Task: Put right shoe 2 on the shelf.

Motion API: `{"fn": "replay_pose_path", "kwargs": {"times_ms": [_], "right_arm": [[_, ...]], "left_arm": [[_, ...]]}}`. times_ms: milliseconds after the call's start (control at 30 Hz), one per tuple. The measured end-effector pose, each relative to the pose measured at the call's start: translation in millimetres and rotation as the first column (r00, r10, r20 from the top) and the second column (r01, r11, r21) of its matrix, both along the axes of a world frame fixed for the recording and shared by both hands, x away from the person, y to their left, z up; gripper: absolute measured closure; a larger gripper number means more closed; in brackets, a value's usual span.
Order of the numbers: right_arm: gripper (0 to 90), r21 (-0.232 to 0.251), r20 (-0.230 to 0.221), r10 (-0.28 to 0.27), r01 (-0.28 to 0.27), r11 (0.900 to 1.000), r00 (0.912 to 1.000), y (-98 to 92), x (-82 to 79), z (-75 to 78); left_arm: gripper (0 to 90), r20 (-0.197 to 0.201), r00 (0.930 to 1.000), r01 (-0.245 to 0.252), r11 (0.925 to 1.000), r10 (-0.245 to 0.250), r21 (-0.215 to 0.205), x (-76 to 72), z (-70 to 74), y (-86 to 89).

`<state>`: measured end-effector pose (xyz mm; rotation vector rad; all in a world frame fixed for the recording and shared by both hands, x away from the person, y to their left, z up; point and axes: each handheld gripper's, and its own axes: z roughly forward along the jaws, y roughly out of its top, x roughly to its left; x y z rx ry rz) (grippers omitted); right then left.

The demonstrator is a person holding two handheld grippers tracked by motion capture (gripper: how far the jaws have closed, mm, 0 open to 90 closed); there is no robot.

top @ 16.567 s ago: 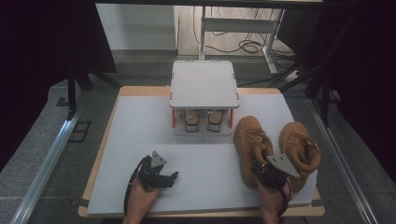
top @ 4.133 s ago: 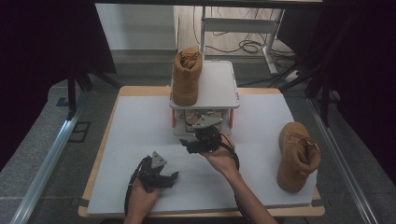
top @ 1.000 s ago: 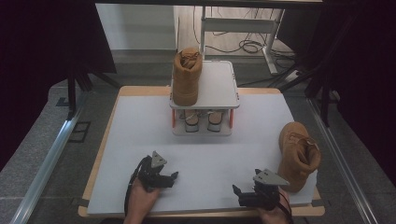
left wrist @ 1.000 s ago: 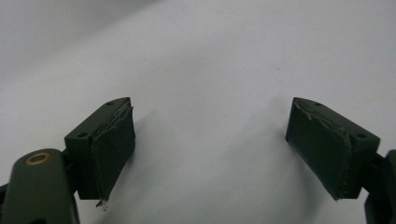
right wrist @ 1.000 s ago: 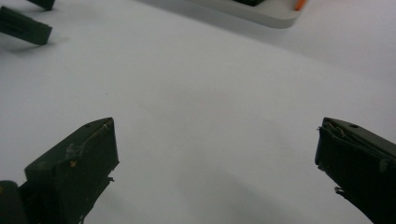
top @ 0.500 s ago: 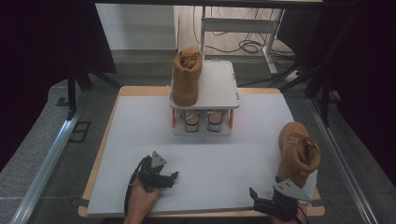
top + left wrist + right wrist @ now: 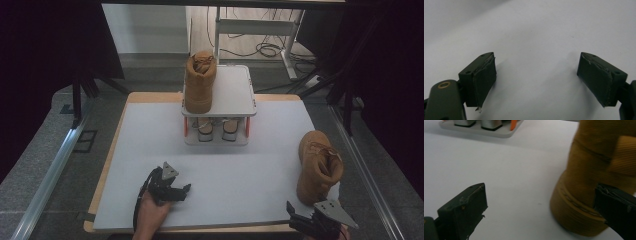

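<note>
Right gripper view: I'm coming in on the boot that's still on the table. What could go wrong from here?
1. The right gripper is open at the heel of the second boot, low by the sole. A grip there may let the boot tip or swing.
2. This boot stands close to the table's right edge; a nudge could push it off.
3. The rack's top shelf already holds the first boot; a careless placement might knock it.

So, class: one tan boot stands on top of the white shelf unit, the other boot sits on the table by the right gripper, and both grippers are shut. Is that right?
Not quite. The boot on the shelf and the boot on the table are as stated, but both grippers are open. The left gripper view shows the left gripper with jaws wide apart over bare table; the right gripper view shows the right gripper likewise.
</note>
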<state>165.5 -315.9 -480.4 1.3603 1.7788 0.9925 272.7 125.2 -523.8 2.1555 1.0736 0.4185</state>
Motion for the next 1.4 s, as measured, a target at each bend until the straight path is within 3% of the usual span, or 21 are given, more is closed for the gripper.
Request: {"fn": "replay_pose_path", "kwargs": {"times_ms": [400,667,767,900,1033,1100,1400], "right_arm": [[0.0,0.051,0.038,-0.094,0.092,0.995,0.9949,-19.6,4.9,4.5],[0.0,0.055,0.044,-0.145,0.142,0.988,0.9885,-27.1,16.8,5.5],[0.0,0.047,0.045,-0.166,0.164,0.985,0.9851,-29.3,21.8,3.9],[0.0,0.051,0.081,-0.206,0.202,0.978,0.9753,-32.4,31.2,3.2],[0.0,0.047,0.091,-0.215,0.212,0.976,0.9724,-33.1,38.2,3.3],[0.0,0.053,0.114,-0.228,0.224,0.973,0.9669,-33.1,44.6,4.5],[0.0,0.061,0.138,-0.268,0.262,0.963,0.9534,-33.2,64.3,7.0]], "left_arm": [[15.7,-0.001,1.0000,0.000,1.0000,0.000,0.000,0.1,0.0,0.0],[15.7,-0.001,1.0000,0.000,1.0000,0.000,-0.001,0.1,0.0,0.1],[15.7,-0.002,1.0000,-0.001,1.0000,0.001,-0.001,0.2,0.0,0.1],[15.7,-0.002,1.0000,-0.001,1.0000,0.001,-0.001,0.1,0.0,0.1],[15.7,-0.002,1.0000,-0.001,1.0000,0.001,-0.001,0.2,0.0,0.1],[15.7,-0.002,1.0000,-0.001,1.0000,0.001,-0.001,0.2,0.0,0.1],[15.6,-0.002,1.0000,-0.001,1.0000,0.001,-0.001,0.2,0.0,0.1]]}}
